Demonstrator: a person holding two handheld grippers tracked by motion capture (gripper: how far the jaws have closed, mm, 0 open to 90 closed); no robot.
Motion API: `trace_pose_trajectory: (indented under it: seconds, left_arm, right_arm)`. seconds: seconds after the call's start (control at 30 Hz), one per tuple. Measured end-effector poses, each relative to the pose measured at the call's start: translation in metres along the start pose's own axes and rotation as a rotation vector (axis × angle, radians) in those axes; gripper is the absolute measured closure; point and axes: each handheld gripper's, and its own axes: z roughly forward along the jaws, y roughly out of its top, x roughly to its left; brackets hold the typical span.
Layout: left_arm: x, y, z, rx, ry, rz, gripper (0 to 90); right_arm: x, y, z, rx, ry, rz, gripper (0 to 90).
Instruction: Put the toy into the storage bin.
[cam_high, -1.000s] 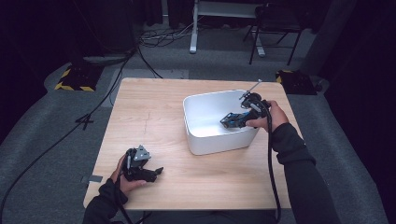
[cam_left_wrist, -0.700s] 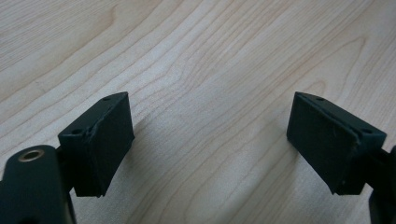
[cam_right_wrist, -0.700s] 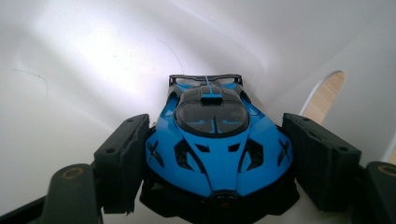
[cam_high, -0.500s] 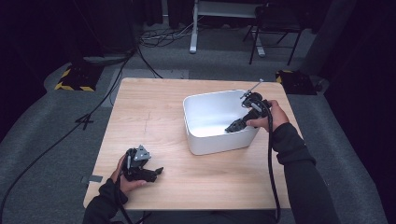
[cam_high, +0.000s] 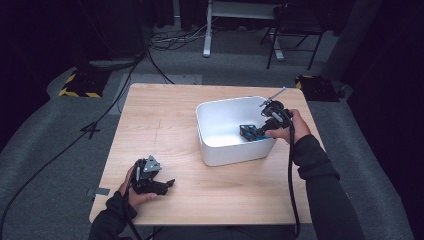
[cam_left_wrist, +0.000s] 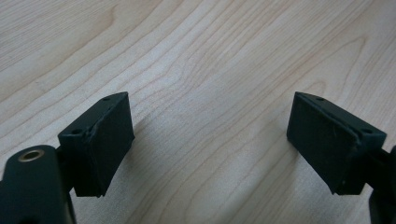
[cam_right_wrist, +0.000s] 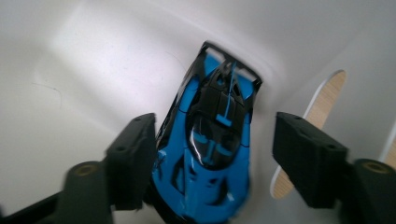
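closing on the blue toy car in the white bin

the left gripper (cam_high: 167, 184) rests low over the wooden table (cam_high: 165, 115), well apart from the work. its jaws stand wide apart, with bare wood grain between the pads and nothing held or touched.

the step in hand looks like the pick-up of the blue toy car (cam_right_wrist: 215, 140), and it belongs to the right gripper (cam_high: 247, 132), which reaches down into the white plastic bin (cam_high: 220, 150). the car lies on the bin floor near a wall, right between the jaws, its length running away from the pads and its nose or tail pointing off beyond the tips.

these jaws have just been closing with the car between them. in the right gripper view one pad (cam_right_wrist: 135, 154) lies against the car's side, while a narrow strip of white bin floor shows between the car and the other pad (cam_right_wrist: 303, 158), so the squeeze does not look finished.

the next move, as i judge it, calls for the last bit of closing until both pads press the car's flanks. then comes a straight lift clear of the bin wall, kept slow, since the slick, narrow body could twist or slip out.
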Motion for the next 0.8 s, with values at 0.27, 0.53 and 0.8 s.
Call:
trace_pose_trajectory:
  seconds: [0.27,0.53,0.8]
  left_arm:
    - [-0.0003,0.0001,0.0003,0.000,-0.003,-0.001,15.0]
    - [-0.0002,0.0001,0.0004,0.000,-0.003,-0.001,15.0]
    - [-0.0002,0.0001,0.0003,0.000,-0.003,-0.001,15.0]
  right_arm:
    - [-0.0032,-0.0035,-0.0041,-0.029,-0.019,0.005,34.4]
    - [-0.0024,-0.0045,-0.0062,-0.053,-0.019,0.004,33.6]
    - [-0.0007,-0.0036,-0.0086,-0.079,-0.030,-0.012,31.2]
